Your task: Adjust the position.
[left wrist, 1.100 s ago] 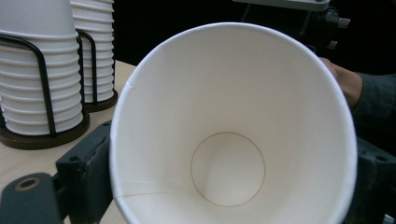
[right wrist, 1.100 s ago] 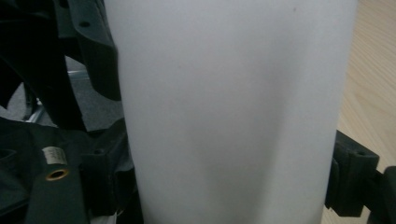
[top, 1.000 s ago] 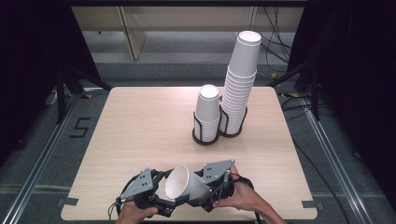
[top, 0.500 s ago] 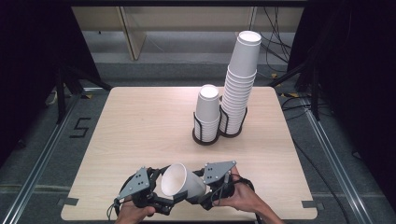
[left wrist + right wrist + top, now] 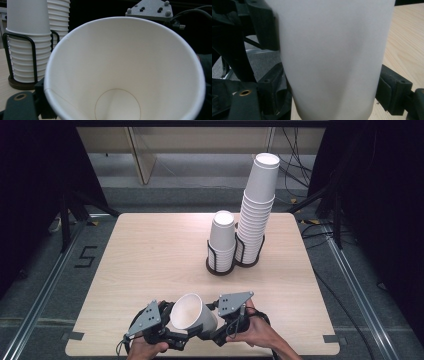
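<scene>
A white paper cup (image 5: 192, 315) is held tilted over the table's front edge, its mouth up and to the left. My right gripper (image 5: 214, 326) is shut on it: in the right gripper view the cup's wall (image 5: 332, 57) sits squeezed between both black jaws. My left gripper (image 5: 172, 332) is at the cup's rim, and its jaws have just been closing. In the left gripper view I look into the open cup (image 5: 120, 75). One jaw lies against the outer wall at the lower left. The cup hides the other jaw, so the grip stays unclear.
A short stack of cups (image 5: 222, 242) and a tall leaning stack (image 5: 256, 215) stand in black wire holders at the table's back right. The wooden table (image 5: 150, 255) has free room at the left and centre. Dark stands and cables surround it.
The cup's mouth has swung slightly to the left. Both hands have stayed where they were at the front edge.
</scene>
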